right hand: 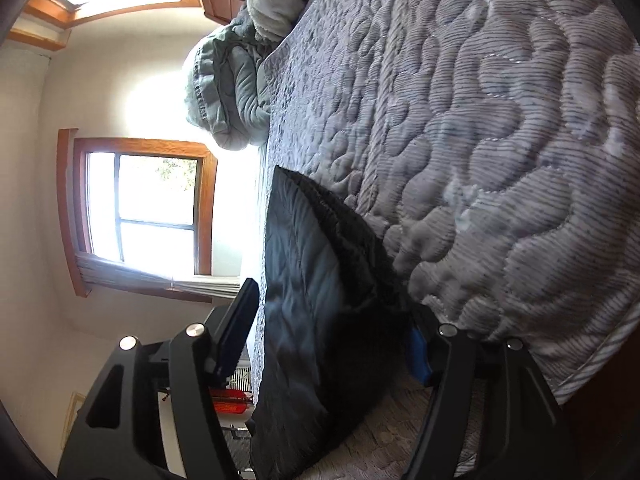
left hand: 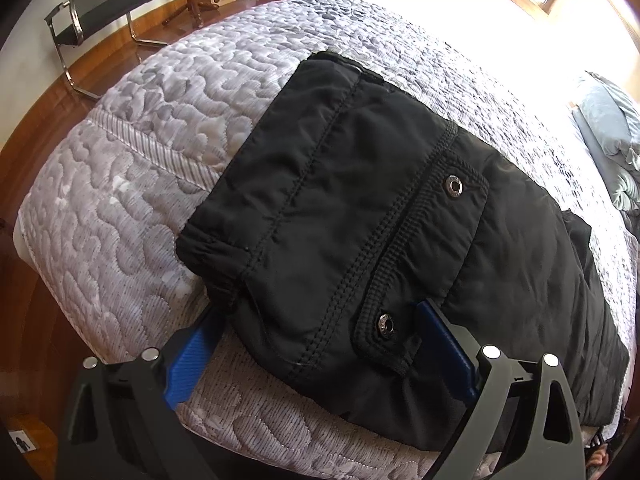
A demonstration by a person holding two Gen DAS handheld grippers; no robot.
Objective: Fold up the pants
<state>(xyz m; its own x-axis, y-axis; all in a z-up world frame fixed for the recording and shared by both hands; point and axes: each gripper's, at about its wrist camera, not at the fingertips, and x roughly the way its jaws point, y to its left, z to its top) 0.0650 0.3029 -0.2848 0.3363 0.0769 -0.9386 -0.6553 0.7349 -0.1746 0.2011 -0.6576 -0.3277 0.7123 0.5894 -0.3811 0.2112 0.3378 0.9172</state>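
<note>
Folding status: pants [left hand: 360, 216] look already doubled into a thick black bundle on the bed [left hand: 132, 184], near its front edge; my guess is a last fold or a final tidy is what's left.
Pants location: bundle lies on the quilted grey cover, waistband and two snap buttons [left hand: 454, 186] facing up in the left view.
Risk 1: bundle is thick and slick-looking; if I lift one edge only, layers could slide apart and undo the fold.
Risk 2: it sits close to the bed edge; a drag toward me could pull it off onto the floor [left hand: 36, 120].
Risk 3: left tool straddles a wide chunk; closing here might bunch fabric or catch the pocket flap [left hand: 424, 248] instead of a clean edge.
Left tool [left hand: 320, 354]: spread wide, blue pads either side of the near hem, right pad touching cloth, left pad beside the corner; not clamped.
Right tool [right hand: 332, 332]: spread wide, rolled sideways, a stood-up flap of the pants between the fingers; far pad [right hand: 418, 354] against cloth, near finger [right hand: 236, 328] clear of it; no grip that I can see.
Hidden: underside layers, can't tell how neat.
</note>
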